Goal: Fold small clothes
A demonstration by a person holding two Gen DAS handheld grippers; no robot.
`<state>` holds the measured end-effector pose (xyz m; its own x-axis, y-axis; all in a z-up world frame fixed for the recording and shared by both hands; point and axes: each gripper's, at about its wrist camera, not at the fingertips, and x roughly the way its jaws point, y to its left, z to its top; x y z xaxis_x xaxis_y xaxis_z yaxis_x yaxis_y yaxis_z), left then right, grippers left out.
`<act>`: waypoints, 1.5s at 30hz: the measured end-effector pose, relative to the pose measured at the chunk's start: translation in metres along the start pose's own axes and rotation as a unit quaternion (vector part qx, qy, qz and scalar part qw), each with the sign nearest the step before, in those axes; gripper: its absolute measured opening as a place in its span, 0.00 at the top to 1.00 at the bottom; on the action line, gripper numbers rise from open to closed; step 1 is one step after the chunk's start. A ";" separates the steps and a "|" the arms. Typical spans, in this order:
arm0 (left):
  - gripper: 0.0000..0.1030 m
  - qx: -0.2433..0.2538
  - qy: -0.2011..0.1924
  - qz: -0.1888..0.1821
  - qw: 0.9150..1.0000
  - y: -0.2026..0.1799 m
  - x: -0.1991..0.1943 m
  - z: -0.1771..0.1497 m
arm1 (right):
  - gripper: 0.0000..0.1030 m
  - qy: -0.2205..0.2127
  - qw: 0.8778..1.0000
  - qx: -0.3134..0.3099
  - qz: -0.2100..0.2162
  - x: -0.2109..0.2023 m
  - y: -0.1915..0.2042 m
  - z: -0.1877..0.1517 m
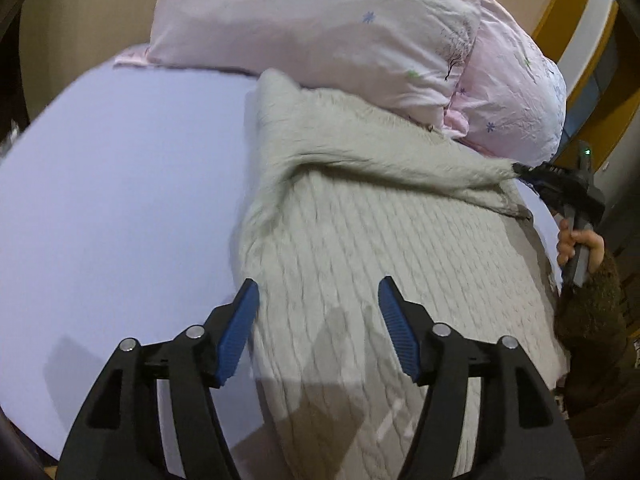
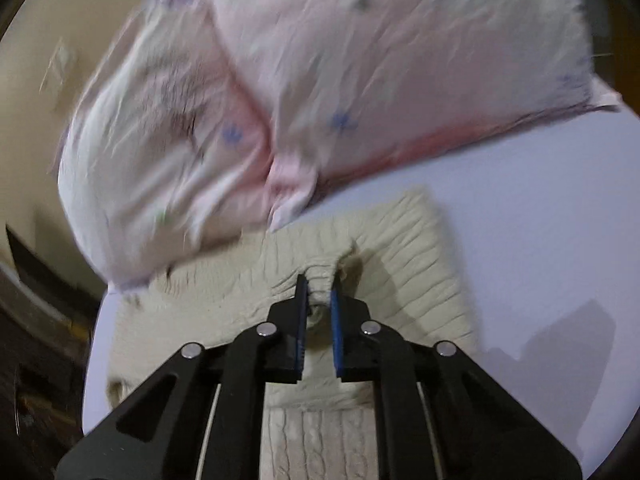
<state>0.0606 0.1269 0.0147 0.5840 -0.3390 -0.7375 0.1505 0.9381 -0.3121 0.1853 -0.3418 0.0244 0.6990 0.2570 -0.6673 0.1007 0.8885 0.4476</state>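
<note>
A cream cable-knit sweater (image 1: 360, 240) lies on a pale lavender bed sheet (image 1: 120, 200). My left gripper (image 1: 318, 300) is open, its blue pads hovering over the sweater's near part, holding nothing. My right gripper (image 1: 524, 170) shows at the right of the left wrist view, shut on a pulled-up fold of the sweater. In the right wrist view the right gripper (image 2: 319, 286) pinches a bunched ridge of the sweater (image 2: 400, 264) between its blue pads, with the knit stretched away toward the pillows.
Two pink floral pillows (image 1: 320, 28) lie against the sweater's far edge; they also show in the right wrist view (image 2: 320, 80). A person's hand (image 1: 580, 248) holds the right gripper's handle. A beige wall (image 2: 24, 80) stands behind the bed.
</note>
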 end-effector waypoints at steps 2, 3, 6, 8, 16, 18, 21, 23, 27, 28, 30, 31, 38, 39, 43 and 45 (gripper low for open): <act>0.36 0.002 -0.003 -0.004 1.000 0.001 -0.004 -0.005 | 0.78 0.019 0.999 -0.009 -0.035 -0.001 -0.005 -0.003; 0.36 -0.002 -0.004 -0.010 1.000 0.002 -0.005 -0.008 | 0.69 0.035 0.998 -0.002 -0.045 -0.004 -0.011 -0.009; 0.36 -0.017 -0.005 -0.031 0.999 0.006 -0.010 -0.018 | 0.40 0.036 0.998 0.010 -0.046 -0.033 -0.035 -0.036; 0.36 -0.027 -0.007 -0.041 0.999 0.008 -0.011 -0.023 | 0.40 0.042 0.997 0.009 -0.061 -0.050 -0.049 -0.055; 0.47 -0.054 -0.009 -0.112 0.992 0.005 -0.032 -0.058 | 0.67 0.125 0.989 0.043 0.062 -0.103 -0.078 -0.143; 0.51 -0.060 -0.007 -0.130 0.990 0.003 -0.040 -0.074 | 0.67 0.128 0.987 0.039 0.090 -0.121 -0.078 -0.168; 0.54 -0.074 -0.004 -0.156 0.985 0.002 -0.053 -0.094 | 0.67 0.139 0.977 0.066 0.147 -0.143 -0.092 -0.200; 0.54 -0.080 -0.004 -0.162 0.984 0.001 -0.061 -0.104 | 0.69 0.144 0.973 0.072 0.164 -0.155 -0.095 -0.215; 0.54 -0.083 0.009 -0.159 0.984 -0.005 -0.062 -0.118 | 0.67 0.155 0.976 0.053 0.145 -0.171 -0.089 -0.228; 0.54 -0.083 0.017 -0.158 0.984 -0.007 -0.060 -0.121 | 0.67 0.160 0.977 0.049 0.135 -0.172 -0.088 -0.231; 0.54 -0.089 0.030 -0.161 0.982 -0.009 -0.050 -0.127 | 0.67 0.173 0.976 0.051 0.125 -0.168 -0.086 -0.236; 0.54 -0.094 0.034 -0.164 0.981 -0.009 -0.046 -0.128 | 0.67 0.167 0.975 0.057 0.133 -0.165 -0.088 -0.239; 0.92 -0.087 0.036 -0.195 0.976 -0.020 -0.055 -0.117 | 0.93 0.148 0.965 0.054 0.212 -0.166 -0.087 -0.234; 0.92 -0.075 0.023 -0.200 0.977 -0.025 -0.065 -0.105 | 0.93 0.126 0.964 0.050 0.229 -0.174 -0.083 -0.222; 0.92 -0.025 -0.041 -0.172 0.984 -0.038 -0.081 -0.043 | 0.93 0.046 0.965 0.019 0.258 -0.188 -0.061 -0.159; 0.92 -0.018 -0.083 -0.139 0.987 -0.036 -0.076 0.003 | 0.93 0.009 0.965 0.000 0.260 -0.184 -0.047 -0.118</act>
<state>0.0132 0.1188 0.0836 0.6470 -0.5638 -0.5134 0.2972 0.8065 -0.5111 -0.0314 -0.3854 0.0556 0.6427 0.6752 -0.3620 -0.2612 0.6374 0.7249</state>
